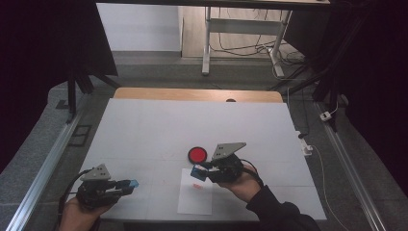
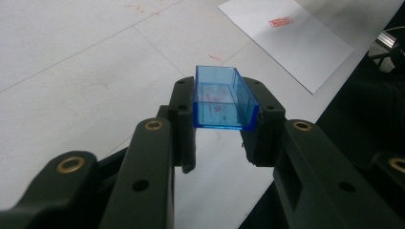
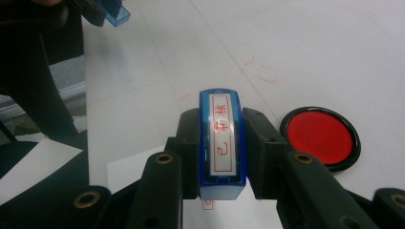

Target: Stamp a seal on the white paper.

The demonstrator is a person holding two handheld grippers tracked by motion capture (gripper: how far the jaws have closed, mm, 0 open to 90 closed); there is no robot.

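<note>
The right gripper has its jaws clamped on a blue stamp, held just above the near edge of a white sheet of paper on the desk. The stamp's white label carries three red Chinese characters inside a red frame; the middle one is blurred by glare. A small red rectangular imprint sits on the sheet, its writing too small to read. The round red ink pad lies just beyond the sheet. The left gripper, well apart to the left, grips the stamp's clear blue cap.
</note>
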